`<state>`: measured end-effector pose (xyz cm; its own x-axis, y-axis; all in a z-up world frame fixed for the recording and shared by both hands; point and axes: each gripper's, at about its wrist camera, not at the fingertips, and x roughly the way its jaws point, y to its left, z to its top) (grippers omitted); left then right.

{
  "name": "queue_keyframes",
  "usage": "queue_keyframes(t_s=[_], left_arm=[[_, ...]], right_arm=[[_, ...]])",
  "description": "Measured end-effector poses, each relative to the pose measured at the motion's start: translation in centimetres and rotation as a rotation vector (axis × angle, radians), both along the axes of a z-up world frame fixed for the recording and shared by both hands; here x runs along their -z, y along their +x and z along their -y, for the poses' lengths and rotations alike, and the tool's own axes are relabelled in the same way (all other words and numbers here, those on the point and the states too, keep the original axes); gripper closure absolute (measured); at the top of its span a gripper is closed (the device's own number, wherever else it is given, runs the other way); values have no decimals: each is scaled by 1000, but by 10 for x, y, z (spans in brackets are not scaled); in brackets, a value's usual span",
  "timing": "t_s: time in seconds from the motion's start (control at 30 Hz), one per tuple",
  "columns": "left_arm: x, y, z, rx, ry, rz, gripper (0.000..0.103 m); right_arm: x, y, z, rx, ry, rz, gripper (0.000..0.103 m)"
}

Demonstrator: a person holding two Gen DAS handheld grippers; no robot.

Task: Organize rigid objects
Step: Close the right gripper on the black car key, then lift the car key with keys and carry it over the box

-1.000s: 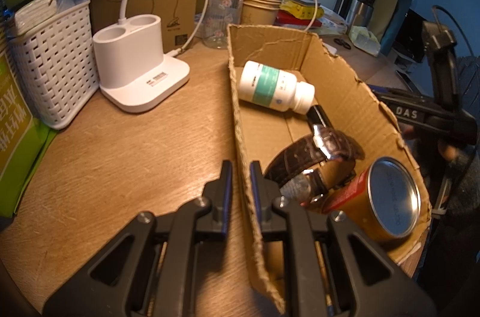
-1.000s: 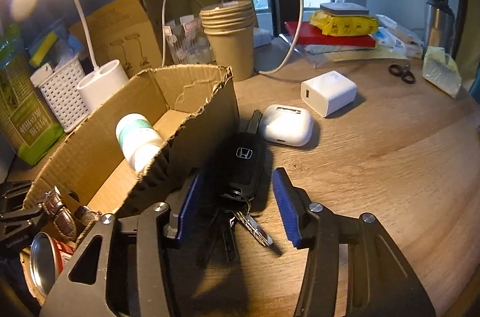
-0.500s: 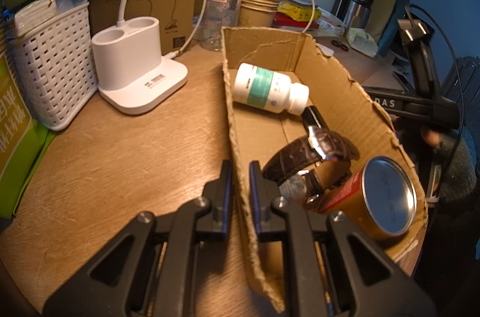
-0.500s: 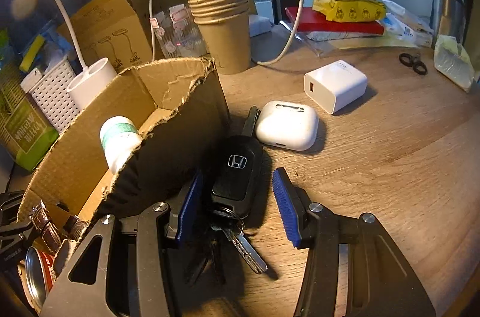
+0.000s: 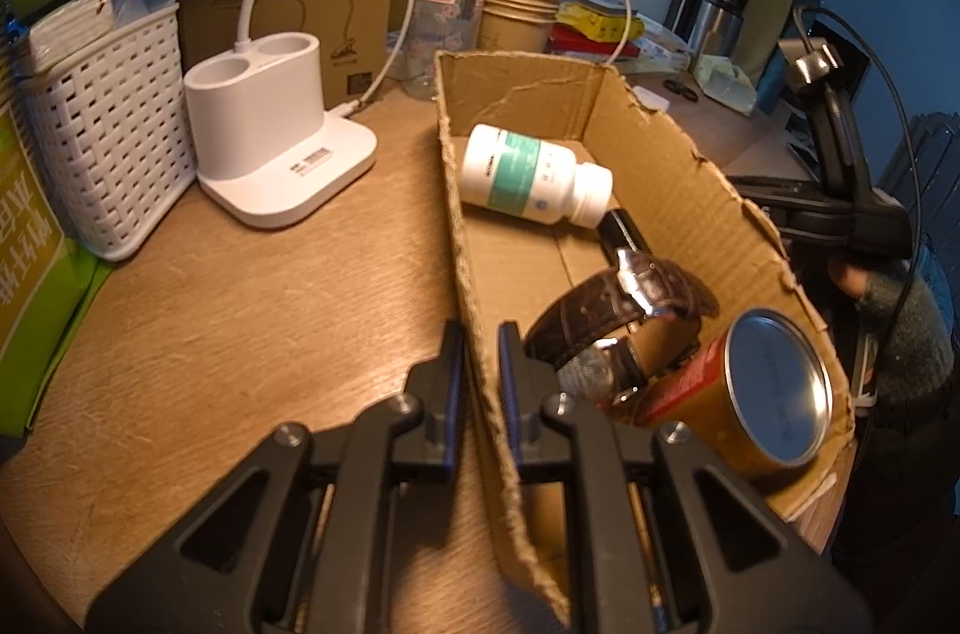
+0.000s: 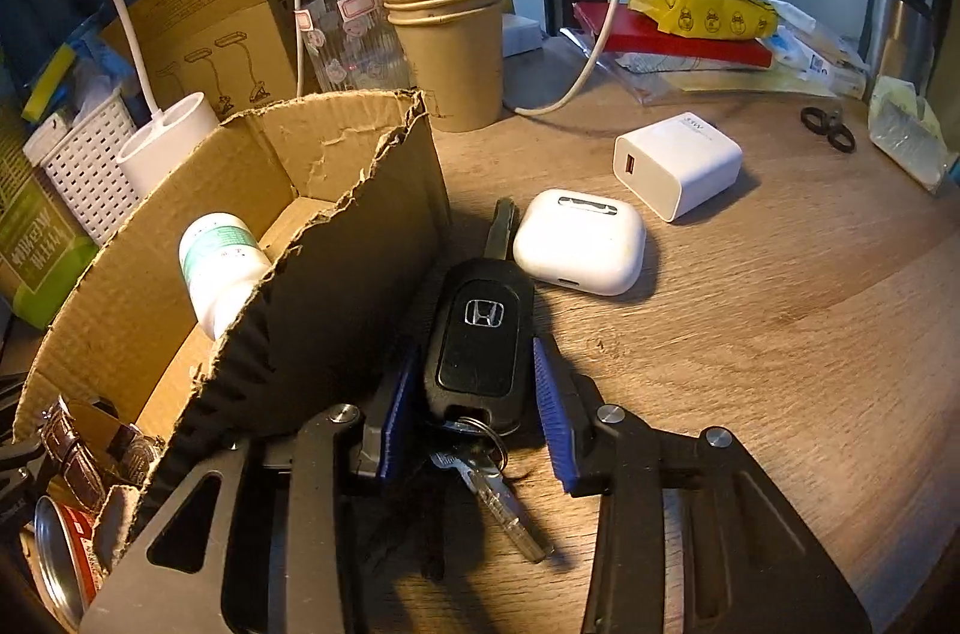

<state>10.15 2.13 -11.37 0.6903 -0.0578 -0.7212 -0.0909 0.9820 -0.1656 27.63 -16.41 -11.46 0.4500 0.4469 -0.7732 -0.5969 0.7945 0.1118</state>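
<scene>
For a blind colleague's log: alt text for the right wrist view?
An open two-finger gripper straddles a black Honda car key on a wooden table, beside a torn brown cardboard box and a white earbud case.

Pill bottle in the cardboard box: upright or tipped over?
Tipped over. The pill bottle lies on its side on the cardboard box floor, white cap pointing toward the watch.

The left gripper (image 5: 480, 382) is clamped on the near-left wall of the box (image 5: 660, 190), which holds a bottle (image 5: 528, 175), a watch (image 5: 624, 310) and a can (image 5: 762, 388).
</scene>
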Motion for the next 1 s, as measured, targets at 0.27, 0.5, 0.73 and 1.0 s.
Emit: queue_keyframes(t_s=[0.27, 0.5, 0.73, 1.0], left_arm=[[0, 0, 0, 0, 0, 0, 91], [0, 0, 0, 0, -1, -1, 91], [1, 1, 0, 0, 0, -1, 91], [0, 1, 0, 0, -1, -1, 91]], right_arm=[[-12, -10, 7, 27, 33, 50, 64], [-33, -20, 19, 51, 61, 108, 65], [-50, -29, 23, 59, 59, 156, 65], [-66, -39, 26, 58, 74, 193, 65]])
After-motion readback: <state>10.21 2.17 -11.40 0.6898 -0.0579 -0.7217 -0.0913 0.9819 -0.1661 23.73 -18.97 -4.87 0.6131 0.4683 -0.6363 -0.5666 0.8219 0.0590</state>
